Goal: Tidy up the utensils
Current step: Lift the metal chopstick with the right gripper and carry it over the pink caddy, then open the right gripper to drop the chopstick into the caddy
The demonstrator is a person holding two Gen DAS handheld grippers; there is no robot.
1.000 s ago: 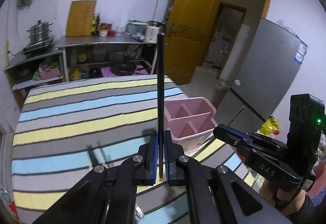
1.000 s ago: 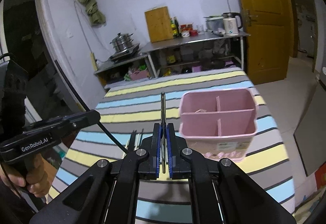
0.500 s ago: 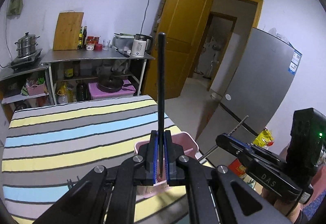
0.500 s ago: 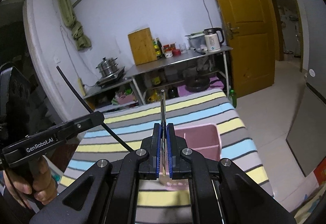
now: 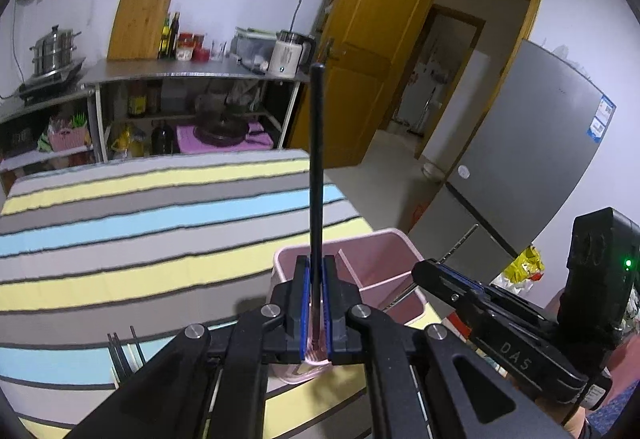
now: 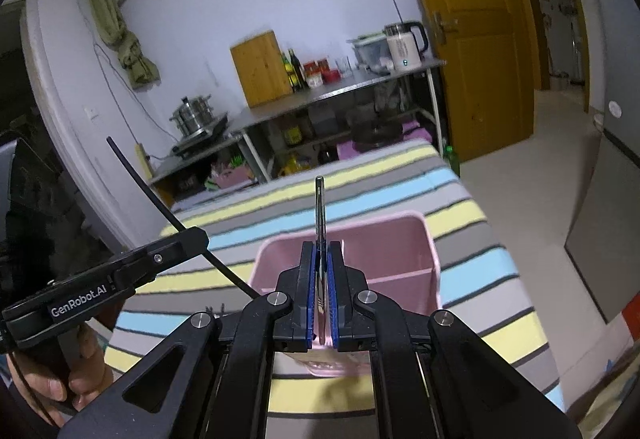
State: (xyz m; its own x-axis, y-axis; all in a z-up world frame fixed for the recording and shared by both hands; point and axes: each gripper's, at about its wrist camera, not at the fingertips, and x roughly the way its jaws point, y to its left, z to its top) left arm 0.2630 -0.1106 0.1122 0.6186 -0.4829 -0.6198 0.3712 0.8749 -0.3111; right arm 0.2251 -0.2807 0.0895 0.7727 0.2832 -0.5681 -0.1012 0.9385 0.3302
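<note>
Left gripper: my left gripper (image 5: 316,303) is clamped on a black chopstick (image 5: 317,175) that stands straight up between the blue pads; its lower end runs down between them over the caddy.
Right gripper: my right gripper (image 6: 320,299) is closed tight on a thin metal utensil (image 6: 319,211), edge-on to my camera, so I cannot tell whether it is a spoon, fork or knife.
Caddy: the pink plastic utensil caddy (image 5: 384,259) sits on the striped tablecloth (image 5: 140,231) directly ahead of and under both sets of fingers; in the right view (image 6: 400,243) a divider wall splits it into compartments.
Caddy contents: I see only bare pink walls in the parts that show; my own fingers cover the near compartments, so I cannot say what lies there.
Loose utensils: a few dark sticks (image 5: 120,353) lie on the cloth just left of my left gripper, cut off by its arm.
Hard to read: which compartment either held piece is over is hidden by the fingers.
Other tool in view: the right gripper's body shows at the right of my left camera, its utensil seen only as a thin rod.
</note>
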